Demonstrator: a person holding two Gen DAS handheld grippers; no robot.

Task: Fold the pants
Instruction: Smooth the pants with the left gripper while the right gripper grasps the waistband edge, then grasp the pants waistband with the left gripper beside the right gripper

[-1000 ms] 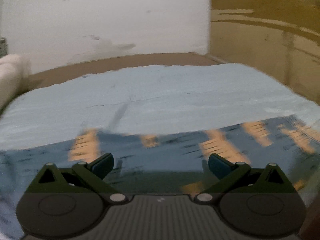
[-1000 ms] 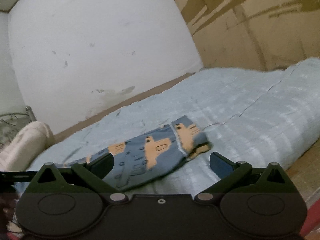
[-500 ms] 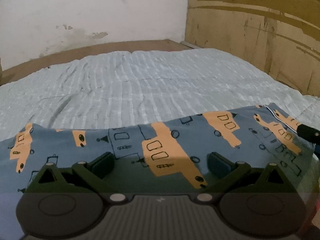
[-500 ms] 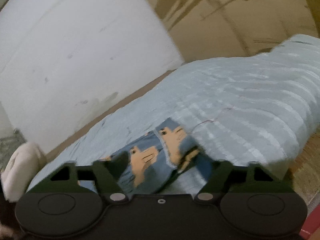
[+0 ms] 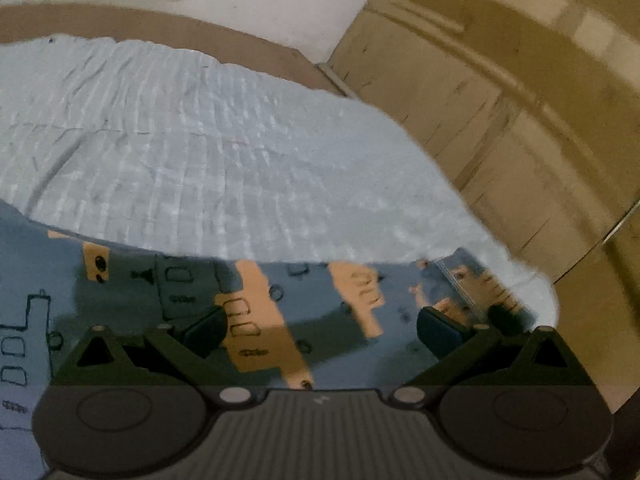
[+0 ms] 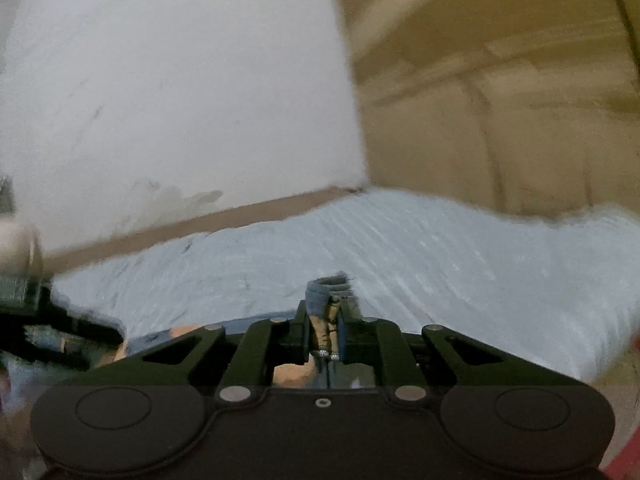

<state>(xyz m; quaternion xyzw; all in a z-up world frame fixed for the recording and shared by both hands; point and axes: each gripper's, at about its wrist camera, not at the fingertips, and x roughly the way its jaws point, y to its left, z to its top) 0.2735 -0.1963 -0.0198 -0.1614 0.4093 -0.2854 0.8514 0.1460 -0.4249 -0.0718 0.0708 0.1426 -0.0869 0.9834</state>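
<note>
The pants (image 5: 168,292) are blue with orange vehicle prints and lie flat across a pale blue bedspread (image 5: 224,160). My left gripper (image 5: 320,328) is open just above the pants' middle, its jaws wide apart with cloth showing between them. My right gripper (image 6: 325,320) is shut on a bunched edge of the pants (image 6: 325,294), which sticks up between the closed jaws. In the left wrist view a dark tip of the right gripper (image 5: 502,316) shows at the pants' right end. Part of the left gripper (image 6: 48,320) shows at the left of the right wrist view.
The bed meets a white wall (image 6: 160,100) at the back and brown wooden panels (image 5: 520,100) on the right. A brown bed frame strip (image 5: 200,36) runs behind the mattress. A pale pillow (image 6: 16,240) lies far left. The bedspread's right edge (image 5: 540,280) drops off near the pants' end.
My right gripper has closed on the pants' right edge; it was open before. My left gripper has tilted and moved in lower over the pants, still open.
</note>
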